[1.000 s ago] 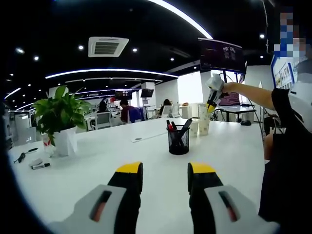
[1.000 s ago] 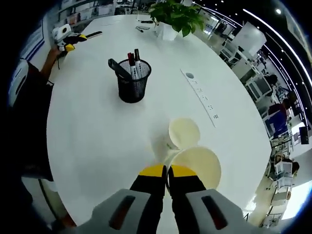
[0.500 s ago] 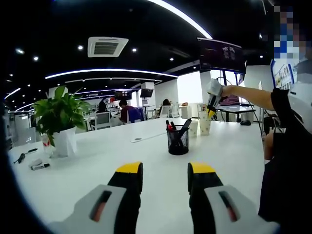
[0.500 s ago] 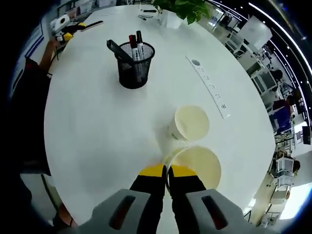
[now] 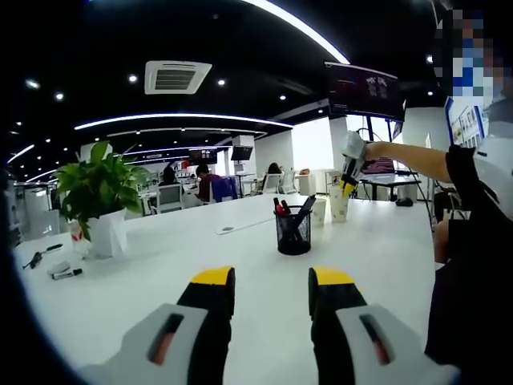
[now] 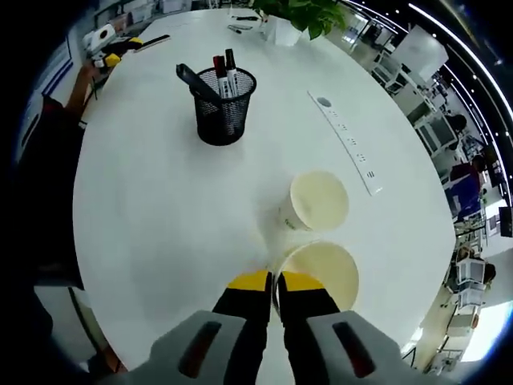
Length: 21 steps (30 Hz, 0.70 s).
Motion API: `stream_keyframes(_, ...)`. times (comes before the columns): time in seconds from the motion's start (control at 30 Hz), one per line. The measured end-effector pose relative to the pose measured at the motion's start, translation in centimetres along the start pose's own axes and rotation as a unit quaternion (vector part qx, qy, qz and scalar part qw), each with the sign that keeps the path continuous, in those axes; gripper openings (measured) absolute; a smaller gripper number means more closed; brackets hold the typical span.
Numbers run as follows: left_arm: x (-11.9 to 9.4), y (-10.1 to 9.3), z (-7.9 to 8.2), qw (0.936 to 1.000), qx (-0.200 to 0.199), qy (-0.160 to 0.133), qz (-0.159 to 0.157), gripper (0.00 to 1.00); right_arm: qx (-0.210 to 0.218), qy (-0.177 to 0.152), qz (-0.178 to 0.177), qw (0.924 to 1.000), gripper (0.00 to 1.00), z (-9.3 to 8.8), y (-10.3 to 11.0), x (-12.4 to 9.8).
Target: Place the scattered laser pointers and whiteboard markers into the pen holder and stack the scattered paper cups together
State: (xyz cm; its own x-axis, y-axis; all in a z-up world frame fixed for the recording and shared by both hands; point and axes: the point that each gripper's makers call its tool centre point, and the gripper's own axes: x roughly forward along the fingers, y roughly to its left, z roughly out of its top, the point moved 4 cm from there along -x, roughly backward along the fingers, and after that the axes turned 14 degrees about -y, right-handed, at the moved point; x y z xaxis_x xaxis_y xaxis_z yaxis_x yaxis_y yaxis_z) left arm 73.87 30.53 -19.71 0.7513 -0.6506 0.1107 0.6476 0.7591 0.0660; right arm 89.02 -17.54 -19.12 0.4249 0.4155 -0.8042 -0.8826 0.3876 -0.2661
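A black mesh pen holder (image 5: 293,233) (image 6: 223,116) stands mid-table with markers and a dark pointer in it. My right gripper (image 6: 272,281) is shut on the near rim of an upright paper cup (image 6: 319,271). A second paper cup (image 6: 315,202) stands just beyond it, the two rims almost touching. In the left gripper view, both cups (image 5: 335,206) sit behind the holder, under the right gripper (image 5: 350,164). My left gripper (image 5: 272,281) hovers low over the table, open, nothing between its jaws. Loose markers (image 5: 66,273) lie far left, near the plant.
A potted plant (image 5: 100,196) (image 6: 295,16) stands at the table's far end. A white power strip (image 6: 345,140) (image 5: 239,227) lies flat beside the holder. A person's arm and dark torso (image 5: 473,241) border the table's right side. The left gripper (image 6: 108,50) shows far off.
The right gripper has shifted a little with the cup it holds, and the cup now sits lower, close beside the second cup. The left gripper has stayed still.
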Motion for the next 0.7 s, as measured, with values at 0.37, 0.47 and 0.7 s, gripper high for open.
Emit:
stream_keyframes(0.37,-0.05,0.13,0.09,1.0000,0.001,-0.001,0.002,0.38,-0.007,0.009,0.001,0.9999,0.09,-0.34,0.06,0.12)
stream_keyframes(0.47,-0.04,0.18,-0.01,1.0000,0.000,0.001,0.002,0.38,-0.006,0.008,0.000,0.9999,0.06,-0.29,0.01,0.05)
stream_keyframes(0.7,0.01,0.08,-0.10,1.0000,0.000,0.002,0.000,0.38,-0.007,0.009,-0.001,0.9999,0.05,-0.32,0.06,0.19)
